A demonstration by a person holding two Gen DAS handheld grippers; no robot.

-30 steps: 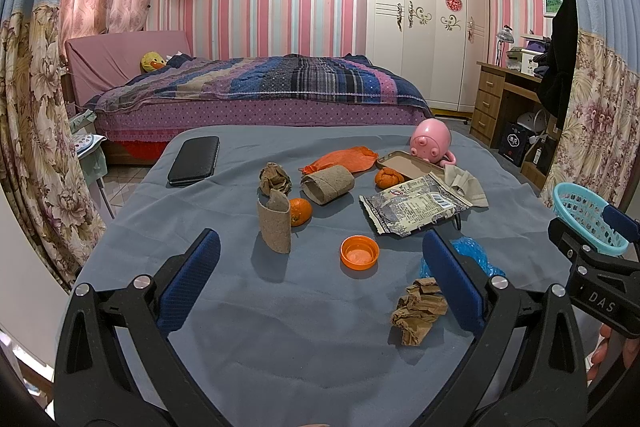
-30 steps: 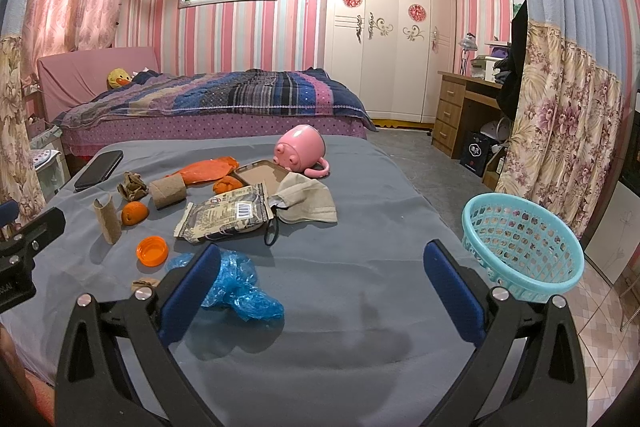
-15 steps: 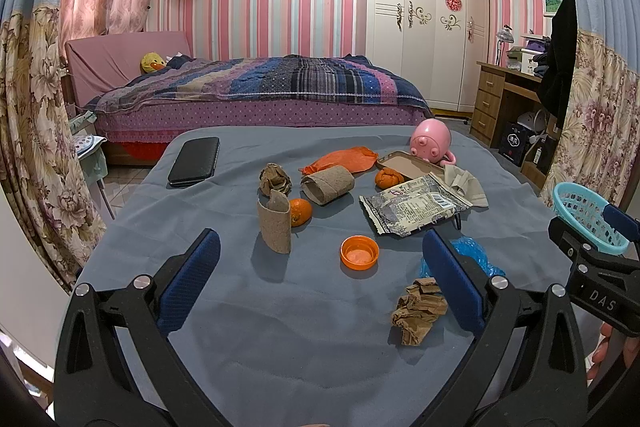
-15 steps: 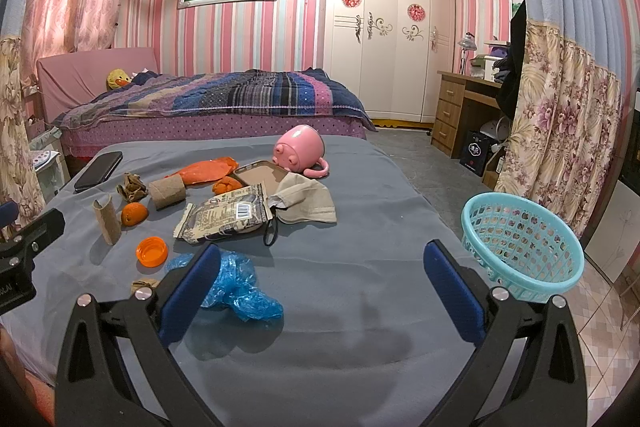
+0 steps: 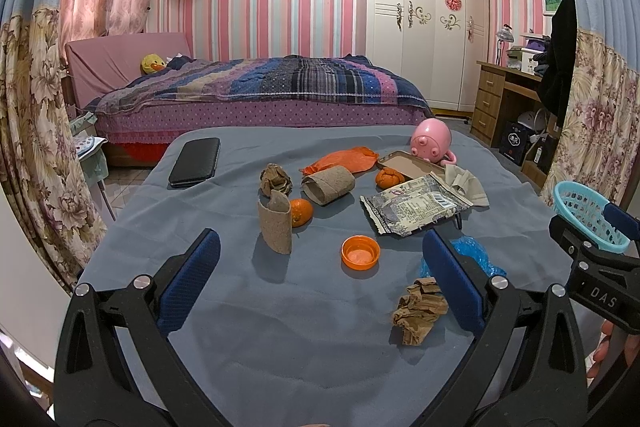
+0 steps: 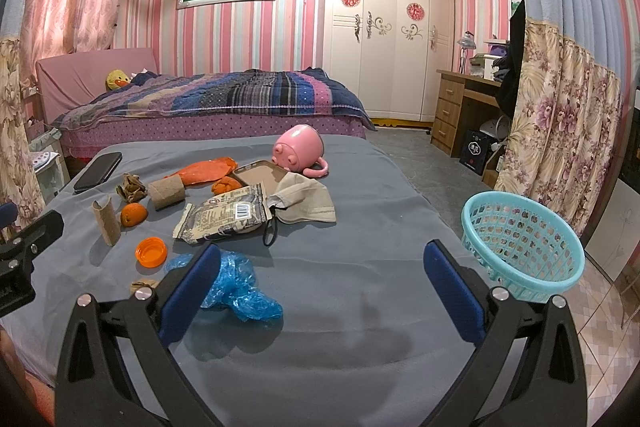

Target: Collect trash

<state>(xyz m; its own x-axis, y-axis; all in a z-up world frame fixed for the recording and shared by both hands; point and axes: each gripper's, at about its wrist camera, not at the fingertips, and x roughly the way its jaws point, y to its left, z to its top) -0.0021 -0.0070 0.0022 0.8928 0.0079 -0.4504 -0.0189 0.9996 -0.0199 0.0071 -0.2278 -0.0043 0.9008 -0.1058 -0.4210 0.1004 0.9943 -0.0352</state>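
Trash lies on a grey-blue cloth-covered table: an upright cardboard roll, a lying roll, a crumpled brown paper, another paper ball, an orange cap, a silver snack wrapper, a blue plastic bag and an orange wrapper. A teal basket stands at the table's right edge. My left gripper is open and empty, above the near table. My right gripper is open and empty, right of the blue bag.
Also on the table are two tangerines, a pink mug on its side, a phone case, a beige face mask and a black phone. A bed stands beyond, a desk to the right.
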